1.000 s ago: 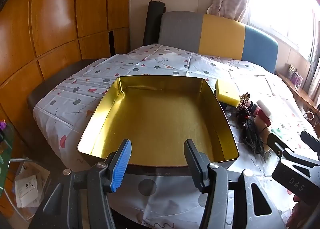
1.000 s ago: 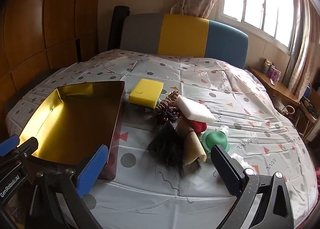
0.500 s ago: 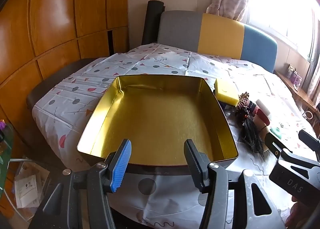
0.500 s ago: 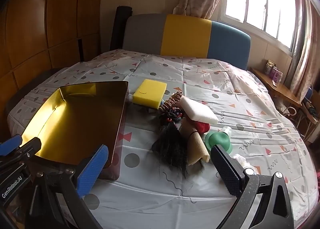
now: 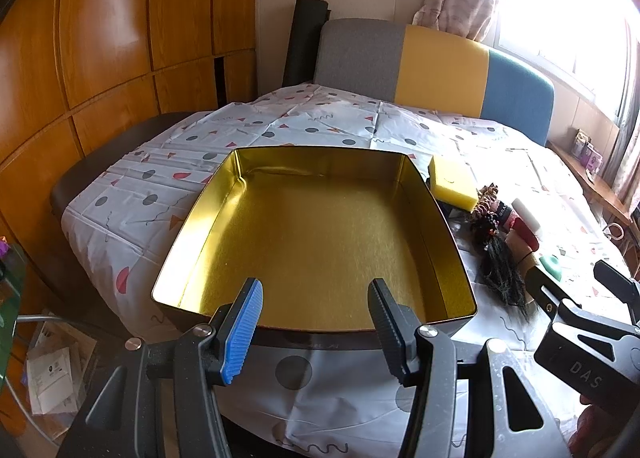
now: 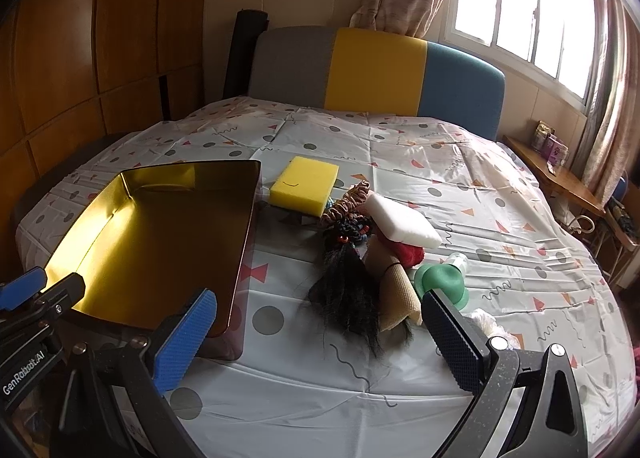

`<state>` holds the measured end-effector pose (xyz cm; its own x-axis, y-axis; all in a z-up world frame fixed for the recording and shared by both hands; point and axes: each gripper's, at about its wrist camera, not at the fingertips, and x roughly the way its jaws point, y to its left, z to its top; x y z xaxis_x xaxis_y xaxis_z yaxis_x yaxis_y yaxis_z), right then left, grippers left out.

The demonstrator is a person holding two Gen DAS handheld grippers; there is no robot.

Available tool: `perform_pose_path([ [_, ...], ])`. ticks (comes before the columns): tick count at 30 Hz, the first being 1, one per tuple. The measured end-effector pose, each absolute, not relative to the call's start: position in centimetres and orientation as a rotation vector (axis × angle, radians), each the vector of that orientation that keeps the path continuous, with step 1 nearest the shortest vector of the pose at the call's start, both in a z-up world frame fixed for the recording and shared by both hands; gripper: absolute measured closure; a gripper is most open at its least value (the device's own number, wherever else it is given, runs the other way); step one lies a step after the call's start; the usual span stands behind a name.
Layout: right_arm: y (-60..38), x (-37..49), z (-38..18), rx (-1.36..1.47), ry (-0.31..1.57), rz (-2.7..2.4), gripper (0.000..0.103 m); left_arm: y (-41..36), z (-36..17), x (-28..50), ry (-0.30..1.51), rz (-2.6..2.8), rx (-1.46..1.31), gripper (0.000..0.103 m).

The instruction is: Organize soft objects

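A gold tin box (image 5: 320, 234) (image 6: 152, 234) lies open on the table with nothing in it. To its right is a heap of soft things: a yellow sponge (image 6: 305, 185) (image 5: 454, 182), a white foam block (image 6: 404, 220), scrunchies (image 6: 348, 202), a black hair tuft (image 6: 348, 298) (image 5: 500, 270), a tan cloth (image 6: 396, 294), a red ball (image 6: 410, 254) and a green puff (image 6: 440, 282). My left gripper (image 5: 316, 322) hovers open at the box's near rim, holding nothing. Over the near table edge, in front of the heap, my right gripper (image 6: 320, 338) stands wide open with nothing between its fingers.
A patterned plastic cloth (image 6: 480, 186) covers the round table. A grey, yellow and blue sofa back (image 6: 376, 74) stands behind it, wooden panels on the left, a window and a wooden shelf (image 6: 560, 174) on the right. Papers lie on the floor (image 5: 52, 370) at lower left.
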<state>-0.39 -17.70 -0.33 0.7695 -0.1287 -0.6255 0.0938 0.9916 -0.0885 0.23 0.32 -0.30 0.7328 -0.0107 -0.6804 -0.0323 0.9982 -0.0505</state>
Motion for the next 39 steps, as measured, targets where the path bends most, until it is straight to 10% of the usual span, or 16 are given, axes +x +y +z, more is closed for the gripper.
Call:
perform_pose_path([
  [39, -17.61, -0.50, -0.23, -0.058, 0.680, -0.120, 0.000, 0.28, -0.74, 0.37, 0.767, 0.008, -0.065, 0.048],
])
